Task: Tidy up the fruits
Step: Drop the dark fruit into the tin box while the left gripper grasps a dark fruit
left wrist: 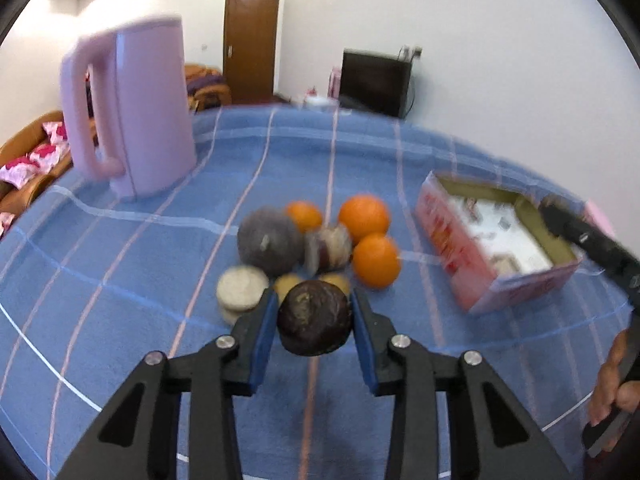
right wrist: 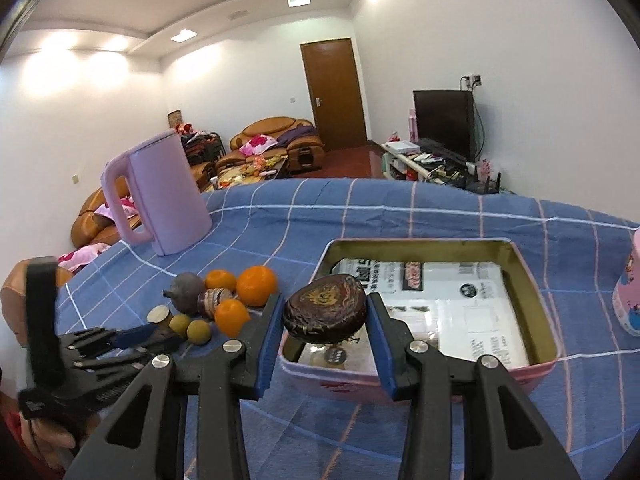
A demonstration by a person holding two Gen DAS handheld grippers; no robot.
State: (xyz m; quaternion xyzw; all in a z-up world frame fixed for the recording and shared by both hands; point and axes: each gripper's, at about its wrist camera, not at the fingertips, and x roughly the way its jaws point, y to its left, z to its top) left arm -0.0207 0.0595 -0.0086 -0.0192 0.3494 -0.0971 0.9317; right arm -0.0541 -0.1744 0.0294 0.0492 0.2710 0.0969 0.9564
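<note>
My left gripper [left wrist: 314,312] is shut on a dark brown wrinkled fruit [left wrist: 314,322], held just above the blue cloth in front of the fruit pile. The pile holds three oranges [left wrist: 364,214], a grey-purple round fruit [left wrist: 269,246], a cut fruit [left wrist: 329,247], pale discs [left wrist: 242,288] and small yellowish fruits [left wrist: 288,285]. My right gripper [right wrist: 325,316] is shut on another dark wrinkled fruit [right wrist: 325,311], held over the near left corner of the open pink tin box [right wrist: 536,372]. The box also shows in the left wrist view [left wrist: 444,236]. The left gripper shows in the right wrist view [right wrist: 136,338].
A pink kettle [left wrist: 132,120] stands at the back left of the blue checked tablecloth [left wrist: 120,280]. The box is lined with printed paper [right wrist: 460,312]. A pink cup [right wrist: 630,292] stands right of the box. Sofas, a door and a TV are behind the table.
</note>
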